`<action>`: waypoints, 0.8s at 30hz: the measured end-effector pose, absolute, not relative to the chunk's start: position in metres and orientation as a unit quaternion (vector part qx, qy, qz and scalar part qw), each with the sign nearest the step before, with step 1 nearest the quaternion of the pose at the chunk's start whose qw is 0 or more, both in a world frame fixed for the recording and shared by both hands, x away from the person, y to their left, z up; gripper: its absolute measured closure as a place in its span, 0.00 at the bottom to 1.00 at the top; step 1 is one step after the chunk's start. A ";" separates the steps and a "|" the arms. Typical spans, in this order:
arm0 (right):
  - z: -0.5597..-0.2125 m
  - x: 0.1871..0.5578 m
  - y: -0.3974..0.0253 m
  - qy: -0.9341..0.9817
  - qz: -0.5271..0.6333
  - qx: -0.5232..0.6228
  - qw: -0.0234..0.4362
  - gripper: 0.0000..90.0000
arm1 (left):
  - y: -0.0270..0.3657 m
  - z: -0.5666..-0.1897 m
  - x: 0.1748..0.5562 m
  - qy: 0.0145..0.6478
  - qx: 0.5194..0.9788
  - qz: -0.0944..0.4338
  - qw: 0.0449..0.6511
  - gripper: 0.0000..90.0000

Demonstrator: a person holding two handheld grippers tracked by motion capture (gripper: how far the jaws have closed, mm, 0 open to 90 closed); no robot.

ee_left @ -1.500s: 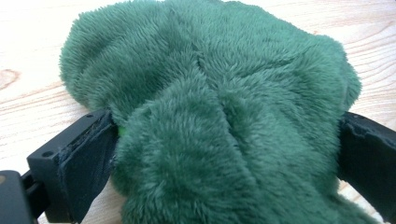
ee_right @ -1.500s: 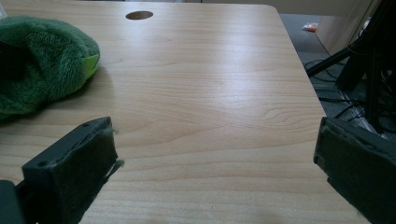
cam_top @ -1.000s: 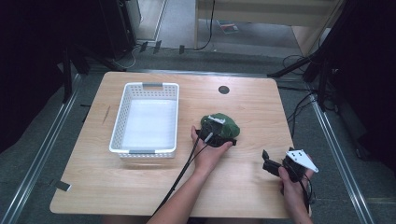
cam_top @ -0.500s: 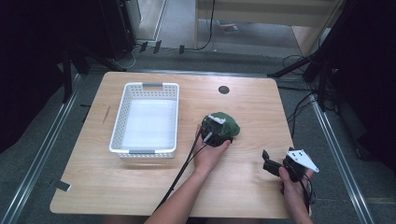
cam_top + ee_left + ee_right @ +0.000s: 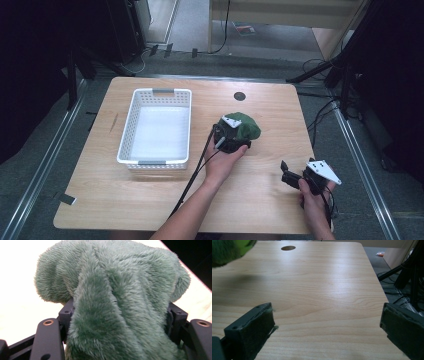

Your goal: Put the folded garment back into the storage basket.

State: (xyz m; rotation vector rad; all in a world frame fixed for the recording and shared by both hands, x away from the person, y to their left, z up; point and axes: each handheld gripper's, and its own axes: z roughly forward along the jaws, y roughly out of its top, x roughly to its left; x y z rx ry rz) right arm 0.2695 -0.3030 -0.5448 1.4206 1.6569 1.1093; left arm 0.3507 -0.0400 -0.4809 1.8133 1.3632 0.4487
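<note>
A green plush thing (image 5: 246,127) lies right of the table's middle. My left gripper (image 5: 234,142) sits at its near side, held from below by a hand. In the left gripper view the fuzzy green plush (image 5: 117,297) bulges up between the two black jaws, which press into it from both sides. My right gripper (image 5: 286,175) is near the table's front right corner, pointing left, apart from the plush. In the right gripper view the right gripper (image 5: 329,323) stands open over bare wood, and a bit of the green plush (image 5: 229,250) shows at the top left.
A white plastic basket (image 5: 129,125) stands left of the middle with nothing in it. A round cable hole (image 5: 239,96) lies at the back of the wooden table (image 5: 125,200). Dark stands and cables surround the table on the floor.
My left gripper and the green plush have shifted slightly to the right and away from the person. The right gripper has stayed in place.
</note>
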 end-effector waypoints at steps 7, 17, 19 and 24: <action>-0.545 0.269 -0.303 0.637 0.426 0.546 0.339 0.00 | -0.029 -0.460 0.345 0.527 0.718 0.185 0.415 0.36; -0.545 0.269 -0.303 0.638 0.425 0.545 0.340 0.00 | -0.010 -0.435 0.339 0.521 0.709 0.195 0.434 0.36; -0.545 0.269 -0.303 0.638 0.425 0.545 0.340 0.00 | -0.008 -0.432 0.338 0.520 0.707 0.197 0.437 0.36; -0.545 0.269 -0.303 0.637 0.426 0.546 0.339 0.00 | 0.000 -0.425 0.338 0.522 0.702 0.197 0.443 0.36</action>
